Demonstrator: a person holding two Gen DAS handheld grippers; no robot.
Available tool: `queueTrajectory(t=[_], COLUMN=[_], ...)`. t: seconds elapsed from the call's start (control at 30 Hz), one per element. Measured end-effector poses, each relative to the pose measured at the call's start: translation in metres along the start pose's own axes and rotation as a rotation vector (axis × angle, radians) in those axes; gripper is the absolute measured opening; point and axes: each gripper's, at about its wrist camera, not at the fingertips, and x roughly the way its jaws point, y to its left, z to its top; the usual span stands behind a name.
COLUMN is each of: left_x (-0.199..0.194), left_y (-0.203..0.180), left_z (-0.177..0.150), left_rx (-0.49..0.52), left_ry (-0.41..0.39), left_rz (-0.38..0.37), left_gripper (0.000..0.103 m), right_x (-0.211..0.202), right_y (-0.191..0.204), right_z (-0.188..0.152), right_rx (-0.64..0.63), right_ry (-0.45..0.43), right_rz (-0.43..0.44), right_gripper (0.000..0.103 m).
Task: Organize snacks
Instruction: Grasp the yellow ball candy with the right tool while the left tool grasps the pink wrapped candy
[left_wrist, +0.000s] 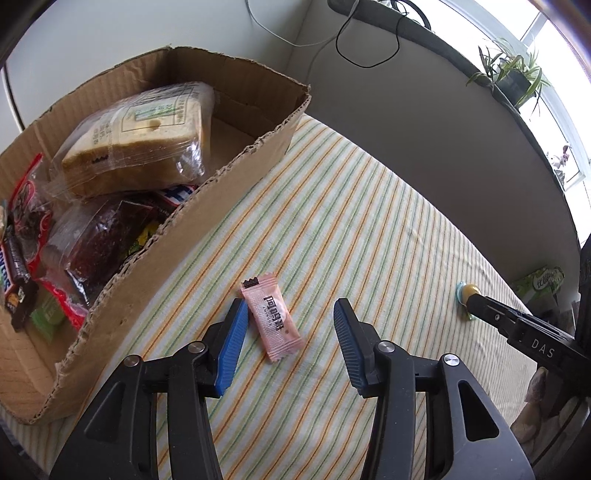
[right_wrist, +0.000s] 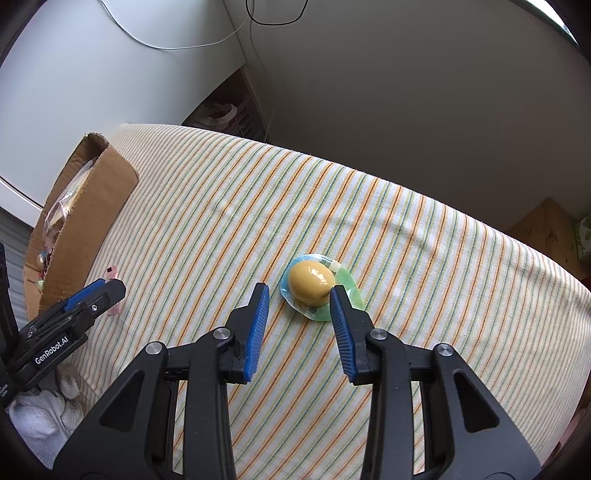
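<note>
A pink snack packet (left_wrist: 271, 319) lies flat on the striped tablecloth (left_wrist: 369, 221) between the fingers of my left gripper (left_wrist: 290, 308), close to the left pad. The jaws are open and neither pad presses on it. In the right wrist view a yellow jelly cup (right_wrist: 308, 286) with a green-blue rim sits at the tips of my right gripper (right_wrist: 299, 291). Its right fingertip (right_wrist: 338, 299) is against the cup and the left pad stands clear, so the gripper is open. A cardboard box (left_wrist: 221, 173) to the left holds bagged bread (left_wrist: 140, 140) and several wrapped snacks.
The box (right_wrist: 96, 206) stands at the table's left end. My left gripper (right_wrist: 99, 291) shows at the left of the right wrist view. Potted plants (left_wrist: 517, 74) line a window ledge. Beyond the table are a pink basket (right_wrist: 236, 114) and a white cloth (right_wrist: 37, 410).
</note>
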Motion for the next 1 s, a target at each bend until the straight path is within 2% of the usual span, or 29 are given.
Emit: queueTrajectory(t=[0.17, 0.27, 0.4, 0.6, 0.77, 1.0], left_x=[0.004, 0.003, 0.002, -0.003, -0.004, -0.009], left_y=[-0.017, -0.021, -0.017, -0.011, -0.011, 0.002], left_z=[-0.002, -0.005, -0.008, -0.013, -0.013, -0.016], left_rx=[0.111, 0.155, 0.162, 0.169, 0.182, 0.173], left_ry=[0.004, 0.003, 0.004, 0.002, 0.0, 0.002], left_rz=[-0.003, 0.027, 0.047, 0.042, 0.035, 0.018], left_gripper=[0.046, 0.036, 0.022, 0.013, 0.012, 0.009], right_x=[0.002, 0.002, 0.006, 0.012, 0.018, 0.021], right_y=[-0.001, -0.002, -0.001, -0.002, 0.003, 0.006], right_z=[-0.002, -0.002, 0.001, 0.008, 0.015, 0.016], right_rx=[0.005, 0.012, 0.012, 0.037, 0.008, -0.011], right_ry=[0.001, -0.001, 0.007, 0.012, 0.007, 0.002], right_rz=[0.002, -0.001, -0.016, -0.043, -0.067, -0.053], right_gripper=[0.035, 0.034, 0.031, 0.031, 0.03, 0.028])
